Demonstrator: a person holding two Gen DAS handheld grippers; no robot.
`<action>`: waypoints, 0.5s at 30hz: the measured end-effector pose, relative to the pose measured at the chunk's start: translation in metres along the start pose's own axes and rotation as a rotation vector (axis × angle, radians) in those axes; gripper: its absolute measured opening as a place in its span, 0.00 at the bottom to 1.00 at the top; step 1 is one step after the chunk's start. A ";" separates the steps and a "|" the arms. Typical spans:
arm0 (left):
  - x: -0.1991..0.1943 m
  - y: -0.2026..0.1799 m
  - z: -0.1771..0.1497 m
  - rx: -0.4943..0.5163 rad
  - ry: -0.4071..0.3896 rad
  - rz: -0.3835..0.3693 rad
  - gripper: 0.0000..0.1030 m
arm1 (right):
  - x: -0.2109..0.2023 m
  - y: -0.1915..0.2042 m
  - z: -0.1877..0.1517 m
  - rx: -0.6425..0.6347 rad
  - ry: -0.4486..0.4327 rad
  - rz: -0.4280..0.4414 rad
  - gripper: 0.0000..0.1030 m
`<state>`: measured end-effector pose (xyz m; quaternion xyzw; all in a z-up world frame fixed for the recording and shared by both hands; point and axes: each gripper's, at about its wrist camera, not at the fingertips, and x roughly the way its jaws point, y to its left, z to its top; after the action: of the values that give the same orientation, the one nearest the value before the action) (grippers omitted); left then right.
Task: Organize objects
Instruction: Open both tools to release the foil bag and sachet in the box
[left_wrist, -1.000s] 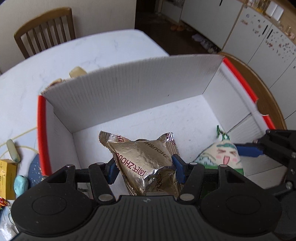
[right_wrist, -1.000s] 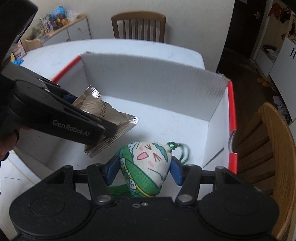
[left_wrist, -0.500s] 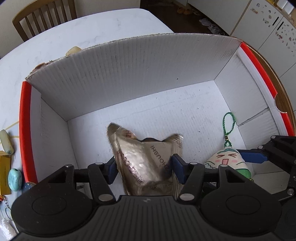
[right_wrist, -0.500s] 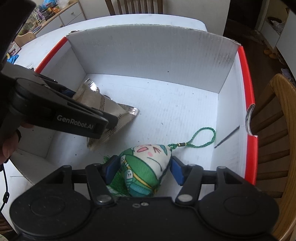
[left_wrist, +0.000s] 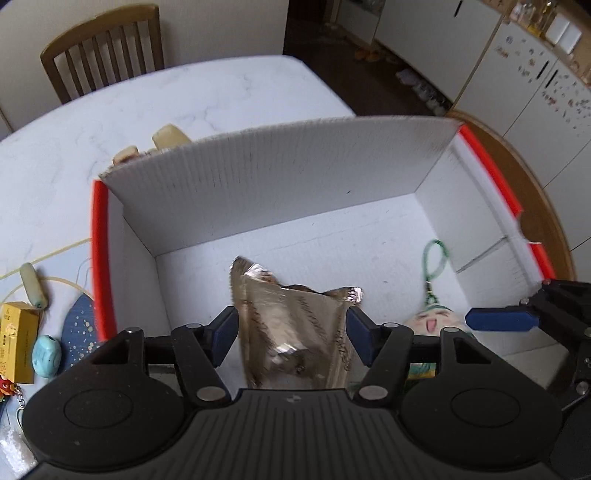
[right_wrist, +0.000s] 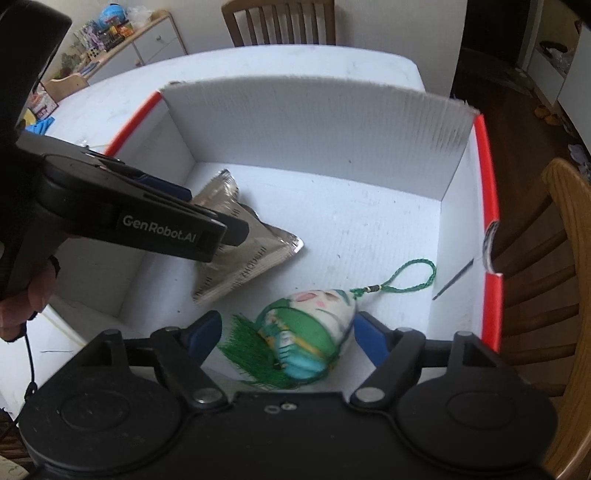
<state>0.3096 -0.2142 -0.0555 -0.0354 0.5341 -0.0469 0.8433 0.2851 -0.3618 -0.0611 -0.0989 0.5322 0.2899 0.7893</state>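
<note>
Inside the white box (left_wrist: 280, 177), the left wrist view shows the foil packet (left_wrist: 291, 328) between the pads of the left gripper (left_wrist: 291, 332). Its jaws have just been opening; the pads stand at the packet's edges, and I cannot tell whether they press.

In the right wrist view, the right gripper (right_wrist: 288, 332) has just been opening too. Its jaws now stand wide of the plush charm (right_wrist: 310, 332), which was pinched a moment ago and now lies on the box floor near the right wall, green loop (right_wrist: 410, 277) trailing. Both items look delivered; withdrawal likely comes next.
</note>
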 end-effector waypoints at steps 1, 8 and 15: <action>-0.005 0.000 -0.001 0.004 -0.012 -0.003 0.62 | -0.004 0.002 0.000 -0.007 -0.009 -0.001 0.81; -0.039 0.002 -0.007 -0.009 -0.089 -0.065 0.62 | -0.031 0.010 -0.007 -0.016 -0.069 -0.001 0.83; -0.077 0.015 -0.027 0.032 -0.169 -0.100 0.62 | -0.060 0.029 -0.016 0.018 -0.136 0.005 0.84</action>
<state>0.2527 -0.1909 0.0007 -0.0523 0.4576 -0.0946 0.8825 0.2405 -0.3665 -0.0094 -0.0707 0.4801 0.2932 0.8237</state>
